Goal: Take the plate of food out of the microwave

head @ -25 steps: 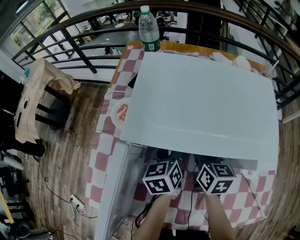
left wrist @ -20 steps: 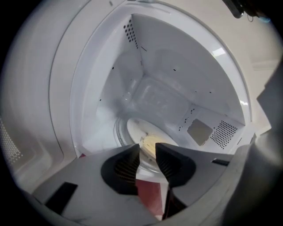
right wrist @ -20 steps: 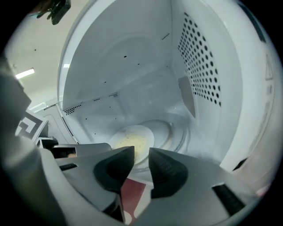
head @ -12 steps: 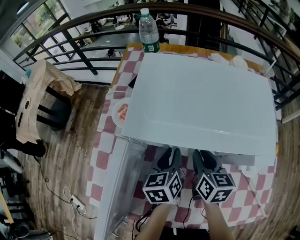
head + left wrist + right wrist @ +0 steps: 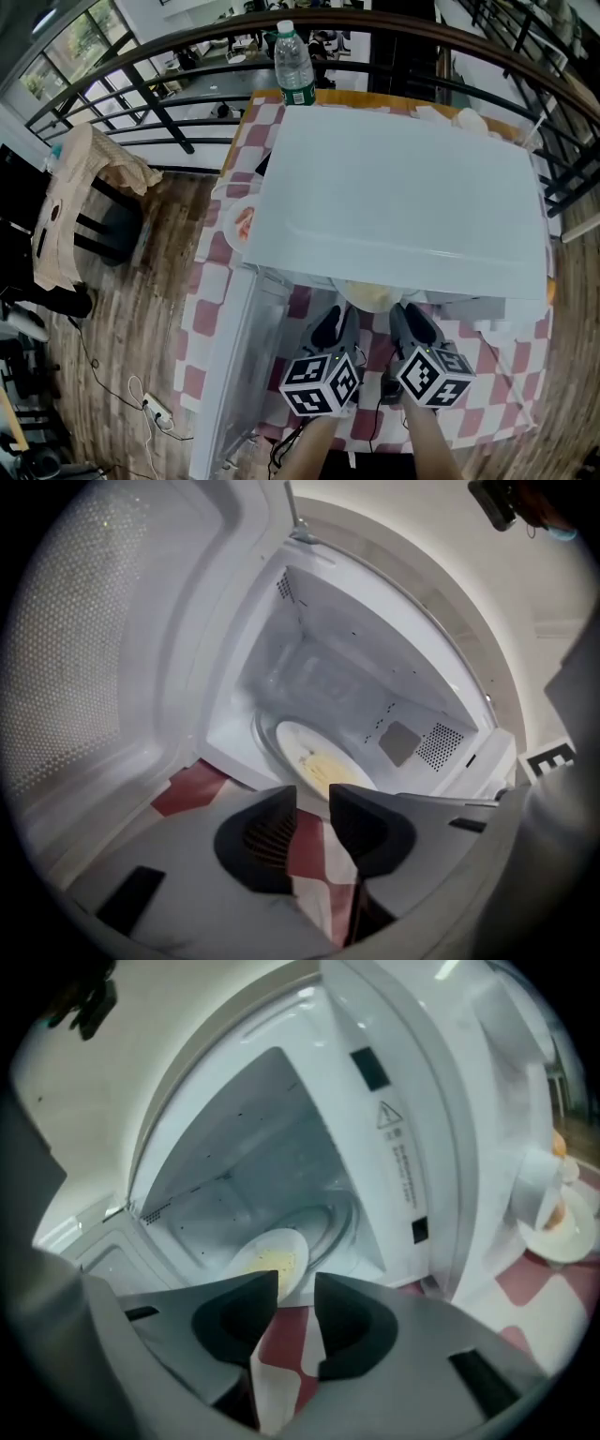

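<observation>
The left tool (image 5: 312, 797) and right tool (image 5: 296, 1283) stand open, empty — the right's jaws just widened — before the plate (image 5: 370, 293); the microwave (image 5: 403, 206) has a warning label (image 5: 397, 1144), unreadable.

We see table (image 5: 211, 281): checked cloth | on it: microwave (image 5: 403, 206) | water bottle (image 5: 292, 66) at far edge | small plate (image 5: 242, 225) beside microwave's left

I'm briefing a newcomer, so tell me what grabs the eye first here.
The big white microwave fills the middle of the head view, standing on a red-and-white checked table. Inside its open cavity a white plate of yellowish food lies near the front. A clear water bottle stands upright behind the microwave, at the table's far edge.
</observation>
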A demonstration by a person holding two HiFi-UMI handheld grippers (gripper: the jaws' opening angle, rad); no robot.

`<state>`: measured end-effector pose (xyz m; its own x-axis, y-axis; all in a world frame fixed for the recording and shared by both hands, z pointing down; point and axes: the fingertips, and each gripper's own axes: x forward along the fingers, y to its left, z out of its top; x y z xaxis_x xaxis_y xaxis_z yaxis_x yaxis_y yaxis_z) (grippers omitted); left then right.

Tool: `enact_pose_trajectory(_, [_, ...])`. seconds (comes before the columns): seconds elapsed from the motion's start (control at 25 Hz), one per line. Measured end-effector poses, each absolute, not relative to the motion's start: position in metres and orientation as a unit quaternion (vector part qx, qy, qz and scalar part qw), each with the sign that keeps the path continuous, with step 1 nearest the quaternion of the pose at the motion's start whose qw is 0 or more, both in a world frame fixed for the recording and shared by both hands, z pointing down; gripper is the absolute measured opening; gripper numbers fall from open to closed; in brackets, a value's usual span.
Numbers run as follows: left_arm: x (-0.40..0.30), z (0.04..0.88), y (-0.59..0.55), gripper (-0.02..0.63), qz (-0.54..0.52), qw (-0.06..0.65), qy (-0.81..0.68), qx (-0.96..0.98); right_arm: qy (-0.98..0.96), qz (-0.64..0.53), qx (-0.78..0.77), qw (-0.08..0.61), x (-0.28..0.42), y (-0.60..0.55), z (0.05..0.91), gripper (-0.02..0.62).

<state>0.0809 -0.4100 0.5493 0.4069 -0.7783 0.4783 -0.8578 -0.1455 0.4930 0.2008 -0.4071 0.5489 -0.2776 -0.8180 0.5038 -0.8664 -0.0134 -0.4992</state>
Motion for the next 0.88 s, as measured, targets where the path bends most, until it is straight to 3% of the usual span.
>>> enact_pose_trajectory(0.44, [0.063,0.55,-0.407,0.12,0.05,0.362,-0.55,0.751,-0.673,0.429,0.602,0.0,0.193,-0.423,0.557,0.143])
enact_pose_trajectory(0.68, [0.064,0.552,-0.408,0.12,0.042,0.369,-0.543,0.753,-0.656,0.465,0.594,-0.016,0.188,-0.428,0.567,0.084])
enact_pose_trajectory(0.88, [0.062,0.552,-0.409,0.12,0.04,0.373,-0.542,0.752,-0.661,0.469,0.586,-0.016,0.183,-0.43,0.566,0.075])
